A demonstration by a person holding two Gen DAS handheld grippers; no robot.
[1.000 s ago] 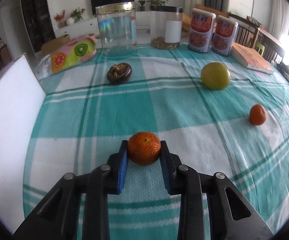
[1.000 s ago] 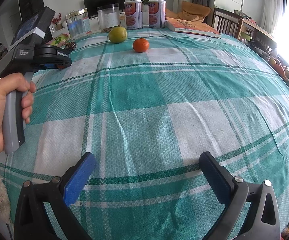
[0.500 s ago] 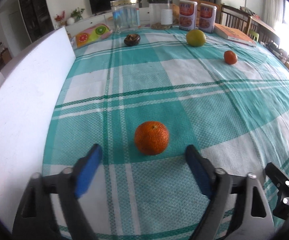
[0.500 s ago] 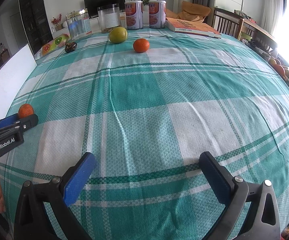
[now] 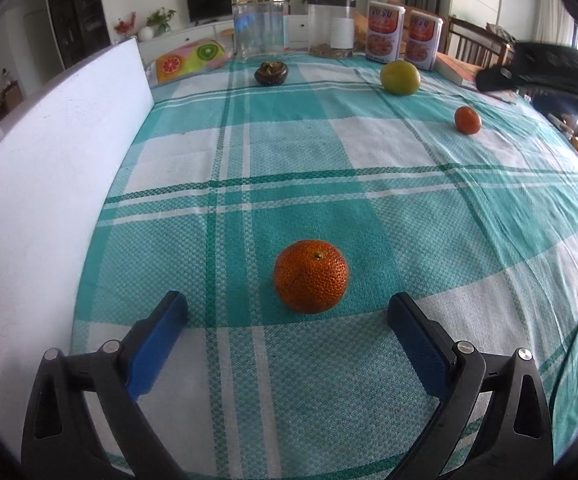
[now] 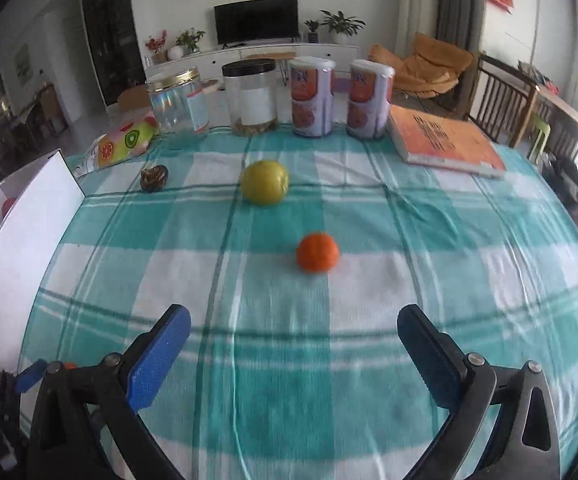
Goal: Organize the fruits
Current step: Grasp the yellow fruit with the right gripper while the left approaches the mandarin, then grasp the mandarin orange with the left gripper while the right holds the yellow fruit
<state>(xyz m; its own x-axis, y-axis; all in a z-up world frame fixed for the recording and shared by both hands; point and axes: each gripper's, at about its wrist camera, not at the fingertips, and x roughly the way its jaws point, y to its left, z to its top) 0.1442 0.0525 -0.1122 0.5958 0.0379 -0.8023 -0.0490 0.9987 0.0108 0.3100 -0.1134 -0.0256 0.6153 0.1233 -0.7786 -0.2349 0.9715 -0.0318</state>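
Observation:
A large orange (image 5: 310,276) rests on the checked tablecloth just ahead of my left gripper (image 5: 288,302). Its jaws are opening wide and the pads stand clear of the fruit on both sides. Farther off lie a small orange (image 5: 467,120), a yellow-green fruit (image 5: 400,77) and a dark brown fruit (image 5: 271,73). My right gripper (image 6: 293,314) is open and empty above the cloth, with the small orange (image 6: 317,252) ahead of it and the yellow-green fruit (image 6: 265,182) beyond. A white box (image 5: 49,184) stands along the left.
At the table's far edge stand a clear jar (image 6: 177,100), a black-lidded jar (image 6: 251,96), two printed cans (image 6: 313,96) and an orange book (image 6: 445,142). A fruit-print pack (image 6: 125,142) lies at the back left. Chairs stand to the right.
The left gripper let go of the large orange, opened wide and drew back beside the white box. The right gripper moved forward and up toward the far fruits.

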